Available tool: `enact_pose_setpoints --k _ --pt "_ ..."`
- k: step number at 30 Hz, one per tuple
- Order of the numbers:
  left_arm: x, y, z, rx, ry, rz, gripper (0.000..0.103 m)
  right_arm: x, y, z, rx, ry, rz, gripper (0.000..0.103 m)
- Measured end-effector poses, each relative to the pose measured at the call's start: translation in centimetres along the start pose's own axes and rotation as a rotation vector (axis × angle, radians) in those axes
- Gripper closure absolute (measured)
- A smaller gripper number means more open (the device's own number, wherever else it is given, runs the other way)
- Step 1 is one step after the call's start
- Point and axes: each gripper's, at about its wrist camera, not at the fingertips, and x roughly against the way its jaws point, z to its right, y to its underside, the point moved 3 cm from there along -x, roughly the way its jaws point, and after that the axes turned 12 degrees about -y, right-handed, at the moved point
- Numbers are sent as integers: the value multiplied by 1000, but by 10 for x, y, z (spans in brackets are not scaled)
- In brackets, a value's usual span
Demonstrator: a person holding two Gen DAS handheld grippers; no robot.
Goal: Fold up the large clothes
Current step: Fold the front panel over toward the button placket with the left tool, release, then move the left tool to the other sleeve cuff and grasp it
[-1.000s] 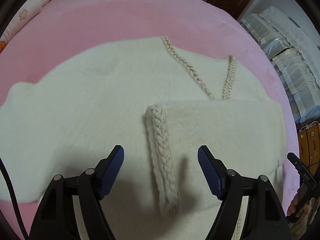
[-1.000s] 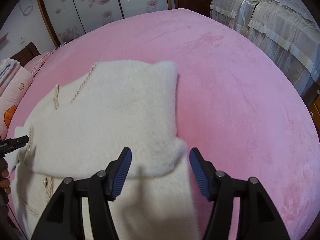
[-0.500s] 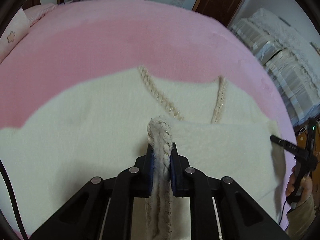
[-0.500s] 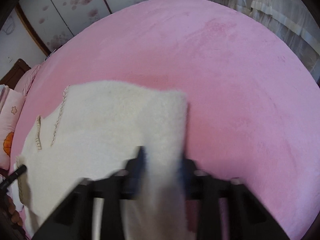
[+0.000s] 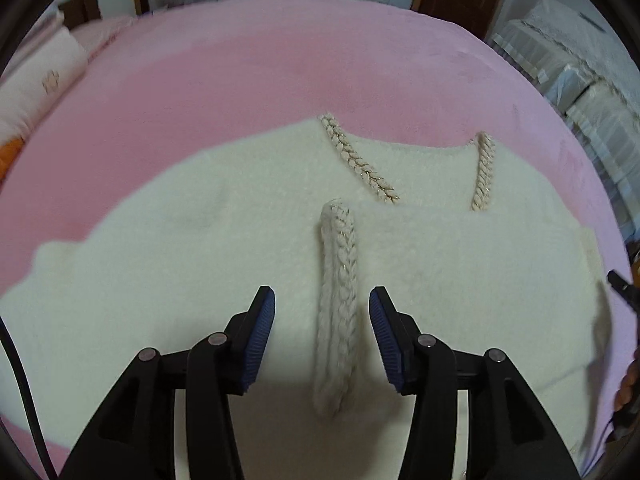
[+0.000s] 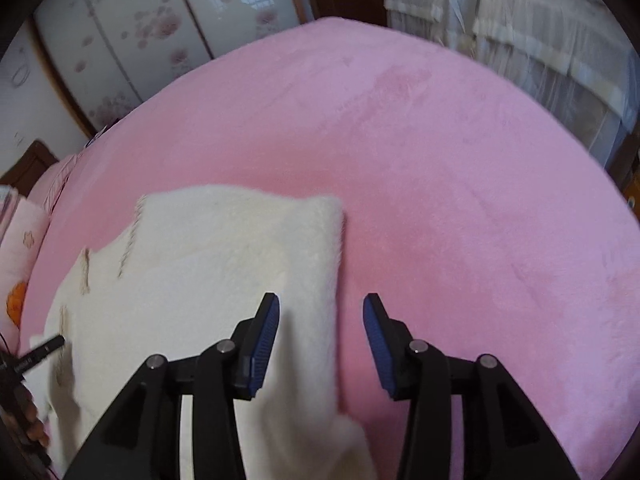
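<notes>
A cream fluffy sweater point(image 5: 160, 264) lies spread on the pink bed point(image 5: 240, 60), one sleeve folded across its body. The sleeve's braided cuff point(image 5: 338, 304) lies between the blue pads of my left gripper point(image 5: 322, 332), whose jaws are opening and stand clear of the cuff on both sides. In the right wrist view the sweater point(image 6: 200, 264) fills the lower left. My right gripper point(image 6: 320, 336) is also opening over the folded sleeve's right edge; its pads do not press the fabric. Braided neckline trim point(image 5: 360, 160) shows further back.
Pillows point(image 5: 36, 80) lie at the bed's left end. Wardrobe doors point(image 6: 160, 28) and a wooden door stand behind the bed, and covered furniture point(image 6: 520, 40) stands at the right. A hand point(image 6: 32, 420) holding the other gripper shows at the lower left of the right wrist view.
Both grippers closed on the sleeve half a second ago, the left on the braided cuff, and now both have let go. The right gripper has shifted sideways along the sleeve's edge.
</notes>
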Motion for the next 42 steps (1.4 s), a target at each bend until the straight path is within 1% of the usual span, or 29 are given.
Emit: enact_pose_setpoints --k 2,3,5,8,10,11,13,14,15,17,19,21,22,23,24,26,27,30,31,32,34,35,36,38,39,40,41,42 --pt "19 9 3 -23 7 38 55 13 13 -17 67 5 4 59" --pt "25 12 1 -26 23 56 55 16 20 -28 97 -1 1 59" --pt "37 21 4 -10 60 78 55 14 33 -53 137 -35 -21 59" --pt "36 25 19 7 92 53 55 8 56 -98 197 -126 -58 59" --pt "30 27 28 9 89 35 55 0 72 -129 264 -164 -71 59" --pt "19 25 40 8 83 23 55 -4 79 -141 300 -163 -74 59" --pt "5 29 47 4 43 3 55 -16 92 -162 365 -144 -83 60" --pt "-1 32 48 2 23 -5 55 -21 96 -165 387 -129 -87 60" --pt "-5 35 48 4 23 -4 55 -26 101 -163 405 -99 -88 60" --pt "-6 38 47 2 30 7 55 -31 100 -147 403 -38 -83 60" --pt "-8 39 48 -10 37 12 55 -27 94 -117 357 14 -61 63" --pt "-8 40 49 -12 48 11 55 -16 84 -78 299 108 -26 65" --pt "-8 40 48 -14 51 11 55 -11 79 -60 269 129 -13 85" --pt "-9 38 48 -15 50 11 55 -7 75 -43 234 126 -11 101" --pt "-10 39 45 -18 51 12 55 -3 72 -26 194 118 -15 103" --pt "-10 38 47 -27 37 17 55 3 71 -12 145 59 -18 103" --pt "-10 38 48 -32 29 19 54 5 72 -11 139 57 -17 103" --pt "-5 40 53 -38 13 17 52 4 77 -23 196 140 -13 103" --pt "-3 40 52 -40 11 12 52 1 77 -27 199 155 -15 103" --pt "0 40 51 -42 10 7 50 1 79 -29 195 159 -15 101" --pt "6 41 51 -52 9 -2 47 1 74 -31 173 148 -16 100" --pt "7 42 54 -58 7 -6 43 4 75 -32 160 140 -19 100" --pt "11 42 54 -64 3 -5 42 7 74 -31 148 130 -22 99" --pt "18 45 55 -77 -6 4 41 12 72 -30 125 117 -31 96" --pt "23 46 55 -83 -10 11 38 15 73 -30 112 109 -37 93" --pt "28 47 55 -88 -14 15 35 18 72 -30 101 101 -39 89" --pt "32 48 56 -91 -24 12 27 22 72 -31 97 100 -38 86" --pt "36 50 56 -91 -30 9 23 27 72 -33 97 103 -32 79"
